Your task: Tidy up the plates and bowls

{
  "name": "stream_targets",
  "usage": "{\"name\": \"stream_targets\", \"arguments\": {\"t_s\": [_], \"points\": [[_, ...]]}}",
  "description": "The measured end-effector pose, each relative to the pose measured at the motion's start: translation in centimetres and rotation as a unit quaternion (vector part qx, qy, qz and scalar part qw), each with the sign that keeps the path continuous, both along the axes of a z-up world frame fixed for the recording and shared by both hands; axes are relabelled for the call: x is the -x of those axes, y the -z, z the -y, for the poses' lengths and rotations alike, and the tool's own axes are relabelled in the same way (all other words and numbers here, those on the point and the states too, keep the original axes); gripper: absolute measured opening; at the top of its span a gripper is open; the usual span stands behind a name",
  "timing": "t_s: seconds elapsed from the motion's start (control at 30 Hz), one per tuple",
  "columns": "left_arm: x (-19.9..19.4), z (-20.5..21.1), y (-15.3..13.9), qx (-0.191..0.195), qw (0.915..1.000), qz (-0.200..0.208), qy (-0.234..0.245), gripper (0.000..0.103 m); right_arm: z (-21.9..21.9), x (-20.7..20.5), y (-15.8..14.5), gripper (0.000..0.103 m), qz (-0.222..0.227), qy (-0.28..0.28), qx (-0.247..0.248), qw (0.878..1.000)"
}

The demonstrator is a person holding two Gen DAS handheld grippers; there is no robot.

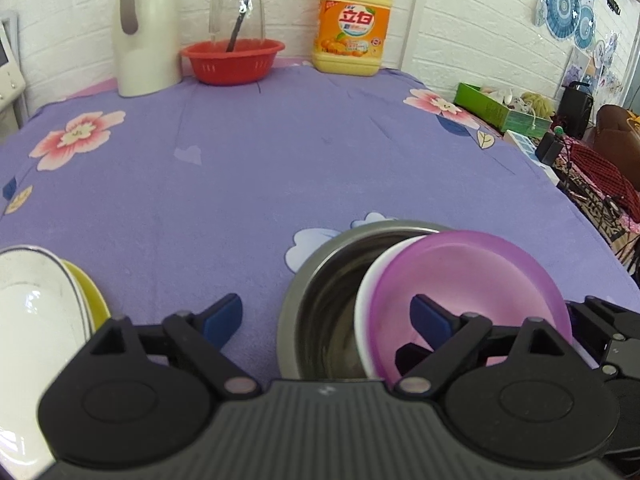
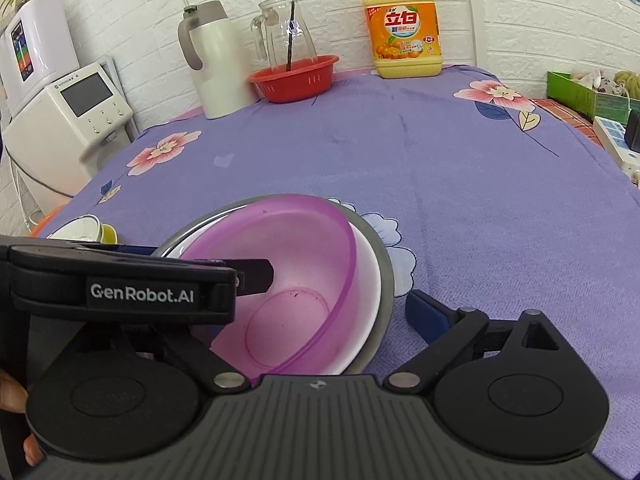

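Observation:
A purple translucent bowl (image 2: pixel 288 280) sits tilted inside a white bowl (image 2: pixel 366 296), both nested in a steel bowl (image 2: pixel 382 268) on the purple cloth; the stack also shows in the left wrist view (image 1: pixel 468 280). A white plate (image 1: pixel 28 312) lies over a yellow dish (image 1: pixel 90 292) at the left. My left gripper (image 1: pixel 326 316) is open, its jaws spanning the steel bowl's near rim, the right fingertip (image 1: pixel 428 316) inside the purple bowl. My right gripper (image 2: pixel 332 312) is open around the stack's near side; its left finger is hidden behind the left gripper's body (image 2: pixel 140 292).
At the back stand a white thermos jug (image 2: pixel 216 64), a glass pitcher in a red basket (image 2: pixel 294 78) and a yellow detergent bottle (image 2: pixel 404 24). A white appliance (image 2: pixel 64 120) stands left of the table. A green box (image 1: pixel 496 108) and clutter lie right.

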State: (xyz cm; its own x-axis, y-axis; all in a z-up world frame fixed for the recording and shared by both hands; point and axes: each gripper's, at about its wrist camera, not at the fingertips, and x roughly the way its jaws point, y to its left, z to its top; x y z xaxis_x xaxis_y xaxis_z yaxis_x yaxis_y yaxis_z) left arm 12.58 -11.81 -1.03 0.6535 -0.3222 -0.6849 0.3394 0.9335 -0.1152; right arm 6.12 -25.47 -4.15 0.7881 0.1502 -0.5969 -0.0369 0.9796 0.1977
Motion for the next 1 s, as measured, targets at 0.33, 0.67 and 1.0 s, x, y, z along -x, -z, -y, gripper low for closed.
{"name": "stream_targets", "arguments": {"t_s": [0.33, 0.67, 1.0], "points": [[0.0, -1.5, 0.1, 0.025, 0.9996, -0.002, 0.013, 0.092, -0.6, 0.0, 0.2, 0.103, 0.0, 0.013, 0.02, 1.0], [-0.5, -2.1, 0.5, 0.053, 0.9981, -0.027, 0.018, 0.091, -0.9, 0.4, -0.3, 0.103, -0.011, 0.024, 0.022, 0.999], [-0.3, -1.1, 0.3, 0.058, 0.9974, -0.033, 0.028, 0.074, 0.5, 1.7, -0.5, 0.077, 0.01, 0.021, -0.029, 0.999]]}}
